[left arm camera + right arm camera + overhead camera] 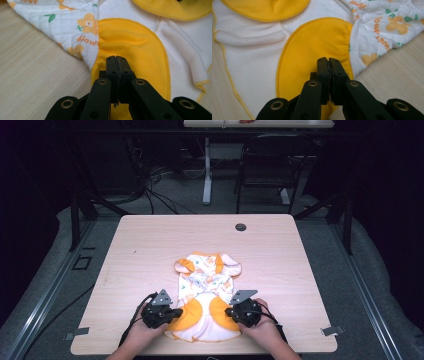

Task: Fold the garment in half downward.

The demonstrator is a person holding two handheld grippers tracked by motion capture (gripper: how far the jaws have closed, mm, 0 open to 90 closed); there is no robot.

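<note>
Orange lettering on the garment's (75, 27) quilted floral panel. Left gripper view: "flowe", cut off at the fold, up-left of the left gripper (116, 58) fingertips. Right gripper view: "flower", running sideways, up-right of the right gripper (328, 59) fingertips; more orange letters near the top edge, unreadable.

Equipment condition: two matching black handheld grippers.
Left gripper (172, 312) and right gripper (230, 311) bore grey three-cornered plates, brass-ringed pivots, black trailing cables.
</note>
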